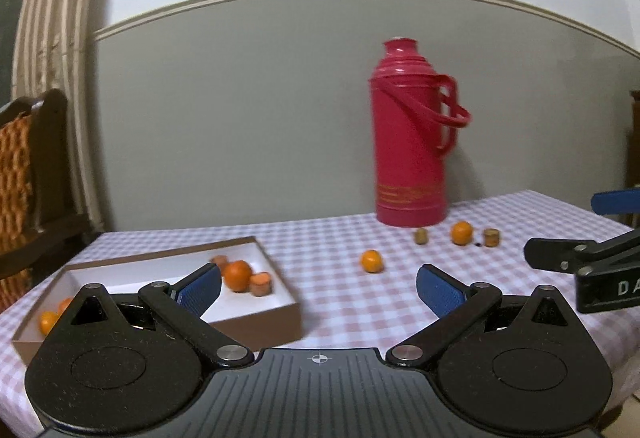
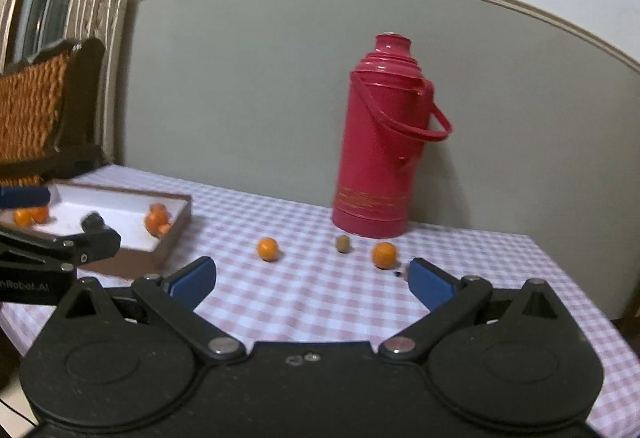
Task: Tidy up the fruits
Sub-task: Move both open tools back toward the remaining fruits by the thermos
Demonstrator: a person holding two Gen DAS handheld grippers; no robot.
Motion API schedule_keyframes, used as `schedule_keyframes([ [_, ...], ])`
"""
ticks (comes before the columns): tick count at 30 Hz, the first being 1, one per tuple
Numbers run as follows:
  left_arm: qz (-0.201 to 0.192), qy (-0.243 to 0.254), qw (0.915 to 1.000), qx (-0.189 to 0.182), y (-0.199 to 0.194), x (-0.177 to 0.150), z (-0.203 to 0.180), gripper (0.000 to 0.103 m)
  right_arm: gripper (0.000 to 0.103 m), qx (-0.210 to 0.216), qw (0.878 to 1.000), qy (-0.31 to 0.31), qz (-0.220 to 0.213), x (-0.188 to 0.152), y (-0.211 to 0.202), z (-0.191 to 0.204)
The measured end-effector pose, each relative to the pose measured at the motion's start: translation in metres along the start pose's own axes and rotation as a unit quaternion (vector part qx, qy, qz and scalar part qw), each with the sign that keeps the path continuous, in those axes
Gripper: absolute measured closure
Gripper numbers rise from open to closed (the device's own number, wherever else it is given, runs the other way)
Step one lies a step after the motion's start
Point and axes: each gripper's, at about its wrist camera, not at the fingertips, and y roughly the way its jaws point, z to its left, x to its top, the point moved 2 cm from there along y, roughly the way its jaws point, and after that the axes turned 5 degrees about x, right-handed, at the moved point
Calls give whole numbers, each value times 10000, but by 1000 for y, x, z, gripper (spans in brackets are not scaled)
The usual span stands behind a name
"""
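A shallow brown box (image 1: 256, 314) with a white inside sits on the checked table at the left; it holds several oranges (image 1: 237, 275) and an orange-brown chunk (image 1: 261, 284). Two loose oranges lie on the cloth, one (image 1: 371, 261) mid-table and one (image 1: 462, 232) near the flask. Two small brownish pieces (image 1: 420, 236) (image 1: 491, 237) lie beside them. My left gripper (image 1: 319, 288) is open and empty, hovering by the box's right end. My right gripper (image 2: 311, 278) is open and empty above the cloth, short of the loose oranges (image 2: 267, 248) (image 2: 384, 254); the box (image 2: 172, 238) lies to its left.
A tall red thermos flask (image 1: 410, 141) stands at the back of the table against the grey wall. A wooden chair with an orange woven back (image 2: 36, 109) stands behind the table's left end. The table's right edge (image 2: 580, 290) drops off close to the right gripper.
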Motion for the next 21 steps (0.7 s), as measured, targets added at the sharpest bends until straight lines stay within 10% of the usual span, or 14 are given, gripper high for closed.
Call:
schedule_keyframes([
  [21, 62, 385, 9989, -266, 8, -2, -54, 0, 8, -290, 9993, 135, 185, -21, -7, -36],
])
